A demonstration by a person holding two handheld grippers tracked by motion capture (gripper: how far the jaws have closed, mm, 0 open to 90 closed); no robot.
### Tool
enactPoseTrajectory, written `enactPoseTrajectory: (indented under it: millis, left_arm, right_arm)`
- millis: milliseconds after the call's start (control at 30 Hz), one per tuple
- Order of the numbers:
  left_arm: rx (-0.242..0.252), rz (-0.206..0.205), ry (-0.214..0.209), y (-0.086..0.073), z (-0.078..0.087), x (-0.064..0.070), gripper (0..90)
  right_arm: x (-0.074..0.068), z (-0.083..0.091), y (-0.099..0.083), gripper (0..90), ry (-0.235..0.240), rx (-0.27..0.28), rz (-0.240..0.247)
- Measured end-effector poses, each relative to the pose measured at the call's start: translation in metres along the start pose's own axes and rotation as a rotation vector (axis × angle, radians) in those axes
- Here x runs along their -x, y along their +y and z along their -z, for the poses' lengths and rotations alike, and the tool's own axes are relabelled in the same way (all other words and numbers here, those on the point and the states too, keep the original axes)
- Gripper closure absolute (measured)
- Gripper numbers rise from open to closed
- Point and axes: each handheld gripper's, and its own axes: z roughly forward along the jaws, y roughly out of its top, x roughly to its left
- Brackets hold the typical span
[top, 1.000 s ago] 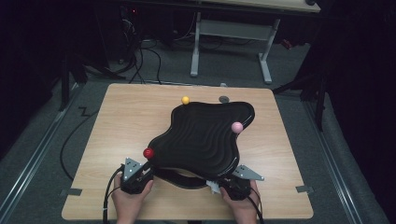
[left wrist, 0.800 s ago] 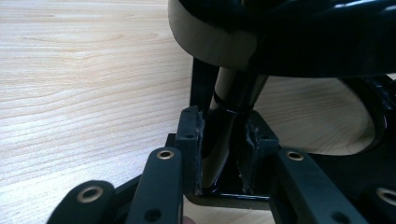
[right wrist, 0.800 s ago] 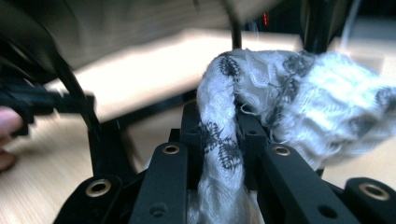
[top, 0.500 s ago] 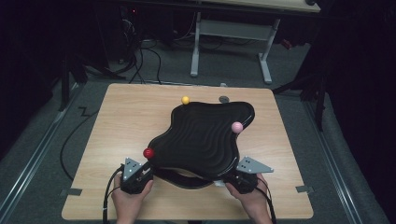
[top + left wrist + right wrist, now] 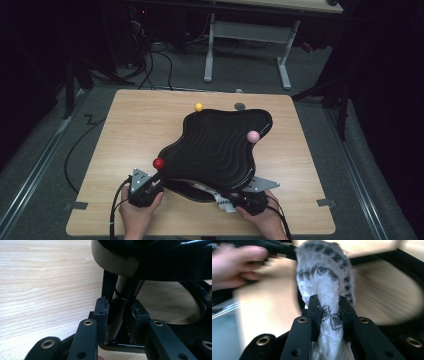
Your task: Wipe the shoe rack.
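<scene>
High view: black ridged tray-like piece [image 5: 215, 150] sits at centre frame on the wooden table [image 5: 130, 125], its near edge raised over a dark ring base. Red ball [image 5: 158, 163] at its lower-left corner, pink ball [image 5: 253, 136] at right edge, yellow ball [image 5: 198, 106] at top.

Left gripper [image 5: 145, 189], lower left of frame: jaws narrow, clamped on a glossy black post [image 5: 118, 312] under the piece, seen centre frame in the left gripper view.

Right gripper [image 5: 248, 201], lower centre-right: jaws narrow, pinching a white cloth with dark pattern [image 5: 325, 290]; cloth bunches upward mid-frame, background blurred
</scene>
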Motion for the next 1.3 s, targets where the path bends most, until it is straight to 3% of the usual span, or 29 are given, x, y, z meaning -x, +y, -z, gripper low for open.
enactPoseTrajectory:
  millis: [33, 67, 100, 133, 167, 200, 233, 267, 433, 667, 833, 1033, 1067, 1133, 1167, 1200, 1300]
  left_arm:
    - [0.000, -0.001, 0.000, 0.000, 0.000, 0.000, 71.6]
    - [0.000, -0.001, 0.000, 0.000, 0.000, 0.000, 71.6]
    - [-0.001, -0.001, -0.001, 0.000, 0.000, 0.000, 71.6]
    - [-0.001, -0.001, -0.002, 0.000, 0.000, 0.000, 71.6]
    - [-0.002, -0.001, -0.002, 0.000, 0.000, 0.000, 71.6]
    - [-0.002, -0.001, -0.002, 0.000, 0.000, 0.000, 71.6]
    - [-0.002, -0.002, -0.003, 0.000, 0.000, 0.000, 71.6]
    - [-0.003, -0.002, -0.003, 0.000, 0.000, 0.000, 71.6]
    - [-0.003, -0.003, -0.003, 0.000, 0.000, 0.000, 71.6]
    - [-0.001, -0.003, -0.003, 0.000, 0.000, 0.000, 71.6]
    - [0.000, -0.003, -0.004, 0.000, 0.000, -0.001, 71.6]
    - [0.000, -0.002, -0.005, 0.000, 0.000, -0.001, 71.6]
    - [0.000, -0.001, -0.005, 0.000, 0.000, -0.001, 71.5]
    - [0.000, -0.001, -0.005, 0.000, 0.000, -0.001, 71.5]
    - [-0.001, -0.001, -0.006, 0.000, 0.000, -0.001, 71.5]
    - [-0.001, -0.001, -0.007, 0.000, 0.000, -0.001, 71.5]
    - [0.000, -0.001, -0.007, 0.000, 0.000, -0.001, 71.5]
  right_arm:
    - [0.003, 0.000, -0.003, 76.2, -0.054, -0.008, -0.034]
    - [0.003, 0.000, -0.003, 76.2, -0.054, -0.008, -0.034]
    - [0.007, 0.002, -0.006, 76.4, -0.111, -0.011, -0.079]
    - [0.015, 0.009, -0.013, 77.0, -0.209, 0.004, -0.245]
    - [0.017, 0.012, -0.015, 77.3, -0.227, 0.021, -0.299]
    - [0.017, 0.012, -0.015, 77.3, -0.227, 0.021, -0.299]
    - [0.019, 0.015, -0.017, 77.4, -0.251, 0.034, -0.348]
    - [0.017, 0.019, -0.017, 77.5, -0.292, 0.041, -0.353]
    - [0.013, 0.023, -0.007, 77.5, -0.299, 0.080, -0.315]
    - [0.008, 0.054, 0.029, 77.5, -0.313, 0.256, -0.232]
    - [0.002, 0.066, 0.041, 77.5, -0.333, 0.310, -0.177]
    - [0.014, 0.052, 0.020, 77.5, -0.340, 0.236, -0.225]
    - [0.018, 0.042, 0.009, 77.4, -0.335, 0.166, -0.242]
    - [0.020, 0.037, 0.004, 77.5, -0.335, 0.139, -0.249]
    - [0.023, 0.030, -0.003, 77.4, -0.328, 0.093, -0.265]
    - [0.029, 0.020, -0.015, 77.4, -0.326, 0.014, -0.292]
    - [0.033, 0.017, -0.021, 77.4, -0.311, 0.011, -0.325]
